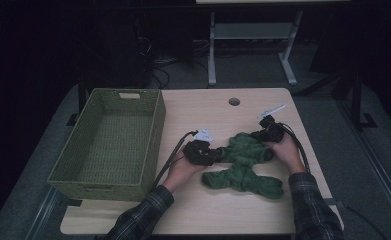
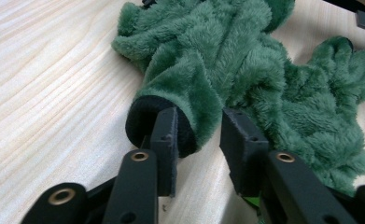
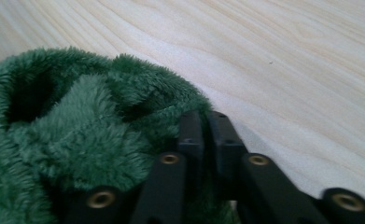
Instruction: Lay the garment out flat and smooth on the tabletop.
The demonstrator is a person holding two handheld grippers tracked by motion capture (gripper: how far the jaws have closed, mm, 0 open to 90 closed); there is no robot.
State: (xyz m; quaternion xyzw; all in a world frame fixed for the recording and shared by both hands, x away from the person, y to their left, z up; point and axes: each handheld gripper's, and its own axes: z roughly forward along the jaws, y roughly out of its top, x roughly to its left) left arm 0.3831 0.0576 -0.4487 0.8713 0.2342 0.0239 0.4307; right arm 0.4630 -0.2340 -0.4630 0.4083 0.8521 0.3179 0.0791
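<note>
Two green plush gloves are worked on the counter: the right hand-held gripper is clamped on fleece, the left hand-held gripper parted around a cuff; a firm pinch seems required next.

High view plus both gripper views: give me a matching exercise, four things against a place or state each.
Things:
1. basket
2. green garment
3. left gripper
4. right gripper

States:
A. jaws shut at the fleece's edge
B. empty, at the table's left
C. jaws apart, one inside a dark-lined cuff
D. crumpled between the two hands

Pairs: 1-B, 2-D, 3-C, 4-A
</note>
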